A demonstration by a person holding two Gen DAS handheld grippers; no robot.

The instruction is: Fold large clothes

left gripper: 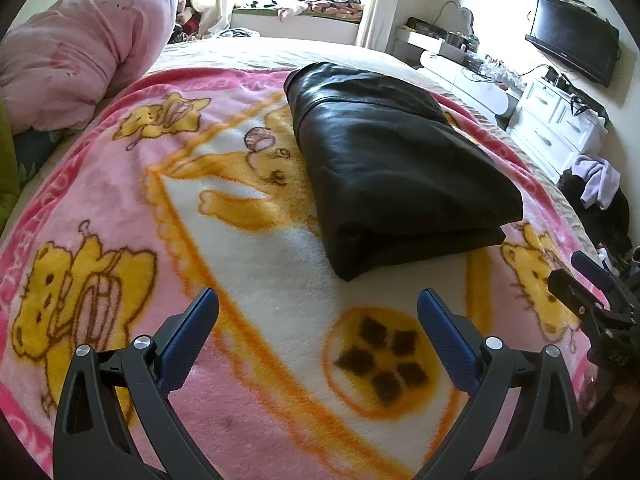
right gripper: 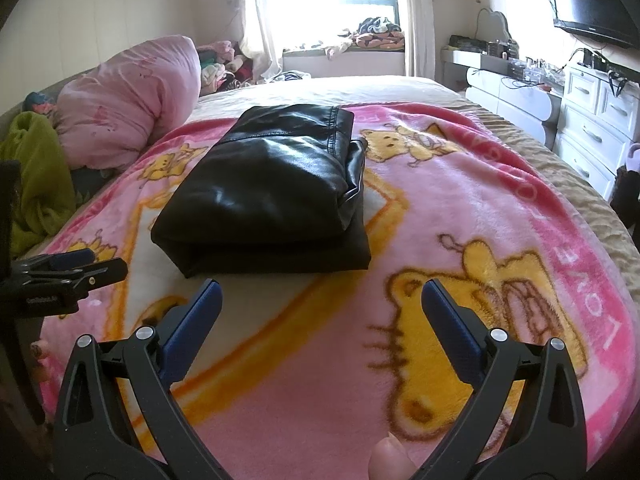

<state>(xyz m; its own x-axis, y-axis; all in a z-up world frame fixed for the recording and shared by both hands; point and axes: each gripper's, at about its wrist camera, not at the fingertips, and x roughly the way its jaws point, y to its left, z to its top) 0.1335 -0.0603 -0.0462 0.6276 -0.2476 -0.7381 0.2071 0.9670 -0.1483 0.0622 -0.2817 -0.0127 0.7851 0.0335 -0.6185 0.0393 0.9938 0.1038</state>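
Observation:
A black leather garment (left gripper: 392, 164) lies folded into a thick rectangle on the pink cartoon blanket (left gripper: 140, 208); it also shows in the right wrist view (right gripper: 272, 192). My left gripper (left gripper: 318, 304) is open and empty, hovering above the blanket just short of the garment's near edge. My right gripper (right gripper: 320, 296) is open and empty, also just short of the garment. The right gripper shows at the right edge of the left wrist view (left gripper: 580, 284). The left gripper shows at the left edge of the right wrist view (right gripper: 76, 268).
A pink rolled duvet (left gripper: 84, 52) lies at the bed's far left, with a green cloth (right gripper: 32, 180) beside it. White drawers (right gripper: 596, 120) and a wall TV (left gripper: 572, 36) stand on the right. Clothes pile on the window sill (left gripper: 312, 4).

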